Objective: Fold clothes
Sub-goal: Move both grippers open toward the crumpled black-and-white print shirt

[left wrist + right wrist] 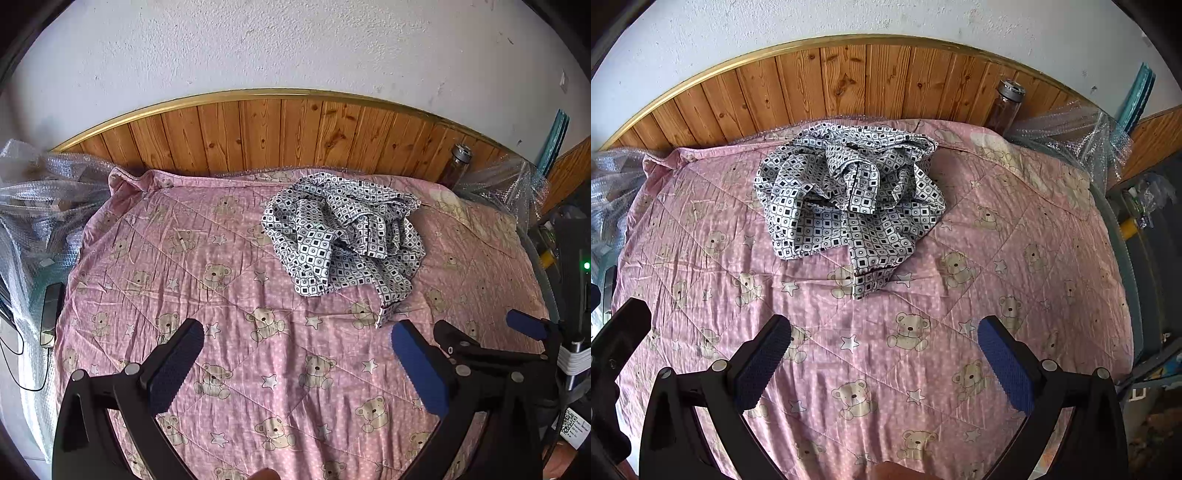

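I held my left tongs [297, 360] and my right tongs [884, 356] side by side over the near half of the pink bear-print quilt [229, 295], both with their jaws spread wide and nothing between them. I judged that made sense: nothing had been picked yet, and wide jaws were ready for a hem. The one garment [343, 229], a black-and-white patterned piece, lay crumpled in a heap toward 12 o'clock from the right tongs and about 1 o'clock from the left, near the wooden headboard [280, 129], well apart from both. A strip of it [866, 282] trailed toward me, the likeliest place to start.

By my count: two tongs, one garment, one quilt. One bottle [1006, 105] stood at 1 o'clock against the headboard. Bubble wrap [33, 192] bunched on both sides of the bed, at 10 and 2 o'clock.
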`<state>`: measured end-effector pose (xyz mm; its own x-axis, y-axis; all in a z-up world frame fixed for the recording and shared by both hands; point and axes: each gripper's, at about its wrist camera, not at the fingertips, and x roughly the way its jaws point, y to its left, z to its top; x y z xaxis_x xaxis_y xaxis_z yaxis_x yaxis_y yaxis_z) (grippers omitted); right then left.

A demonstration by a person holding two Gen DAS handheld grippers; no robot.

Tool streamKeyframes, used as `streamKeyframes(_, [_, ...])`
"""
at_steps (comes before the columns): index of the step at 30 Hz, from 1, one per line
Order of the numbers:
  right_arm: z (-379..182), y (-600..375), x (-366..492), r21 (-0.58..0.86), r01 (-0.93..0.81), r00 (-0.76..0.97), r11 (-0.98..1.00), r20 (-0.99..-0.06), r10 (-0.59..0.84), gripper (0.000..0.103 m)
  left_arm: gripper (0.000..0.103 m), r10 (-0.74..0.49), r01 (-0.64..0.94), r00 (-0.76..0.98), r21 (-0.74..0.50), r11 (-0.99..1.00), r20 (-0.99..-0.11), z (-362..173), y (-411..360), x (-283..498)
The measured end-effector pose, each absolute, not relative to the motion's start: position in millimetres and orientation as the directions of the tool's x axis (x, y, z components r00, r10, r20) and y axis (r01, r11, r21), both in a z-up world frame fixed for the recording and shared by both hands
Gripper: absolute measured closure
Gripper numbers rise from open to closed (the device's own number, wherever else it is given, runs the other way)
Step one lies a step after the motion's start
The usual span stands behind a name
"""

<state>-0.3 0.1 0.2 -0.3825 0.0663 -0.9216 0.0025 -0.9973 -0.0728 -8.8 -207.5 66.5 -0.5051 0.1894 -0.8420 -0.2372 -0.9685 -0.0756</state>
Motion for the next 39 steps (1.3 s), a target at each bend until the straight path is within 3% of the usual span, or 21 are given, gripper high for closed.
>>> streamKeyframes(9, [8.4,-2.8,-2.9,-0.121,0.072,-0.513,-0.99,-0.855,0.068,0.0,0.001,0.186,-0.239,-0.514,-0.068,-0.969,-0.837,67.8,-207.4,-9.7])
streamKeyframes(17, [0.4,-3.6,-1.7,-0.064,0.055,-0.453,-0.996,-0.891,0.032,0.001,0.001,0.179,-0.228,-0.543,-0.061,-0.972,-0.82,71.5,-209.2,-8.3])
streamKeyframes(25, [0.9,8.5,3.6,-0.016,0.039,-0.449,-0.999,-0.894,-0.003,0.017,0.001,0.178,-0.245,-0.525,-0.052,-0.968,-0.832,61.6,-208.2,-6.6])
streamKeyframes(33, [10.0,4.0,6.3,-0.038,0.06,-0.473,-0.997,-0.881,0.005,0.018,0.001,0.188,-0.211,-0.511,-0.089,-0.973,-0.839,53.0,-225.0,-10.7])
streamKeyframes(35, [10.4,0.5,8.1,-0.045,0.072,-0.48,-0.996,-0.877,0.005,0.023,0.002,0.202,-0.214,-0.505,-0.104,-0.971,-0.839,53.0,-227.2,-11.4])
streamKeyframes(37, [10.4,-3.2,8.4,-0.048,0.085,-0.481,-0.995,-0.877,0.001,0.04,0.005,0.206,-0.224,-0.511,-0.102,-0.969,-0.834,55.8,-226.8,-10.2])
streamKeyframes(38, [9.9,-5.0,8.8,-0.048,0.092,-0.48,-0.995,-0.877,-0.002,0.047,0.011,0.211,-0.231,-0.514,-0.102,-0.967,-0.831,57.8,-226.4,-8.9])
streamKeyframes(39, [9.2,-6.2,9.0,-0.044,0.098,-0.477,-0.994,-0.879,-0.008,0.059,0.028,0.211,-0.234,-0.515,-0.1,-0.967,-0.831,59.5,-226.4,-8.2])
